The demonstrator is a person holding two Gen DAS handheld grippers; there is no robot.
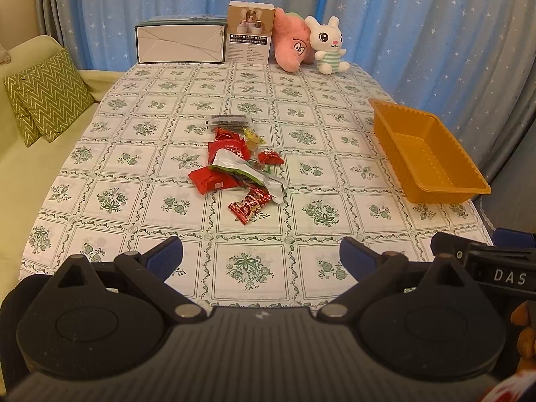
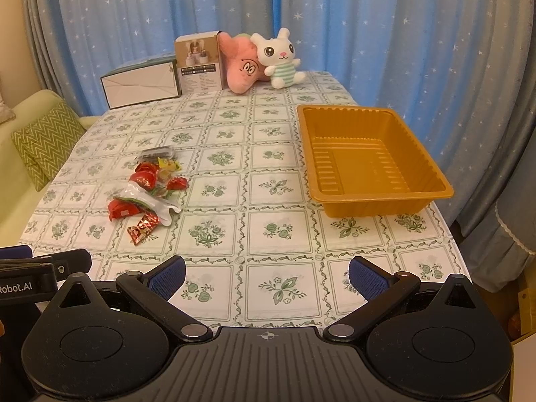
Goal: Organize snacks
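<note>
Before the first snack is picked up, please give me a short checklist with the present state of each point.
1. Left tool open and holding nothing: ok.
2. Right tool open and holding nothing: ok.
3. Tray upright, nothing inside: ok.
4. Snacks in one pile on the table, apart from the tray: ok.
5. Each snack free to lift alone: not ok, several overlap.
6. Bare cloth between pile and tray: ok.

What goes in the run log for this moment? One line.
left tool open, empty | right tool open, empty | snack pile untouched on tablecloth | orange tray empty | stage: before first pick
</note>
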